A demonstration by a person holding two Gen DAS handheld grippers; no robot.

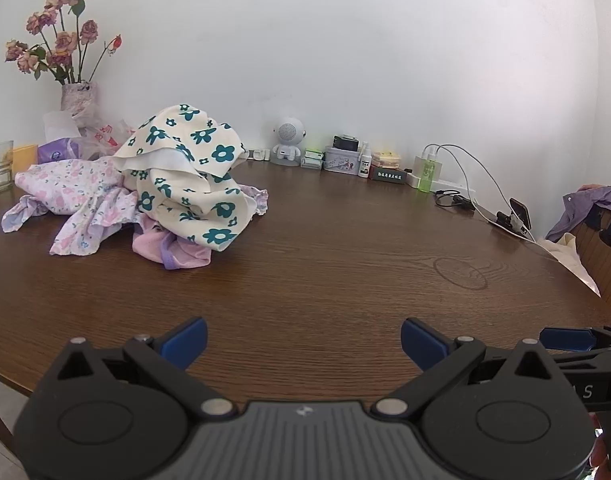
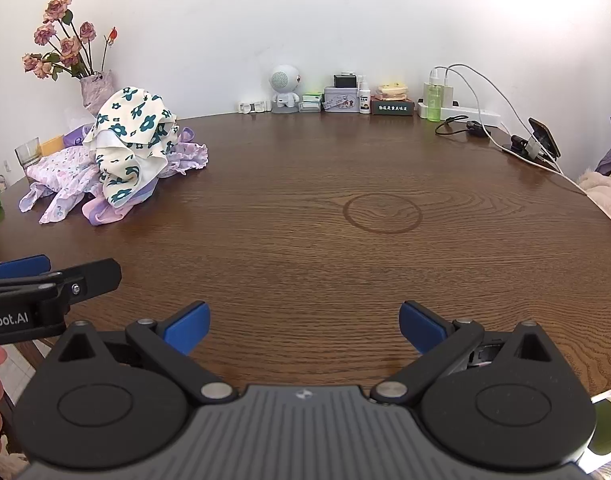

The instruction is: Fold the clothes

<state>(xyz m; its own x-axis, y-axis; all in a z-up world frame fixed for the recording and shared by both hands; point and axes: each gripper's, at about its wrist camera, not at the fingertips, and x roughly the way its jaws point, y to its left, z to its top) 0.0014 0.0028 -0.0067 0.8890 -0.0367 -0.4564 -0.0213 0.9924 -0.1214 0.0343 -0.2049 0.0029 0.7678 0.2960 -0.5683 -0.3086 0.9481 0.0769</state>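
Both claws, left claw [image 1: 303, 344] and right claw [image 2: 304, 326], are spread wide and hold nothing above the brown wooden bench [image 2: 305, 240]. Best to pick the cream cloth with green flowers [image 1: 189, 172] by one edge.

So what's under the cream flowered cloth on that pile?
Under the cream flowered cloth lie a lilac floral garment and a pink-purple piece. Anything deeper in the pile is covered.

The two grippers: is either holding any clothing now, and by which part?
Nothing is held. The left gripper and right gripper are open, apart from the clothes pile.
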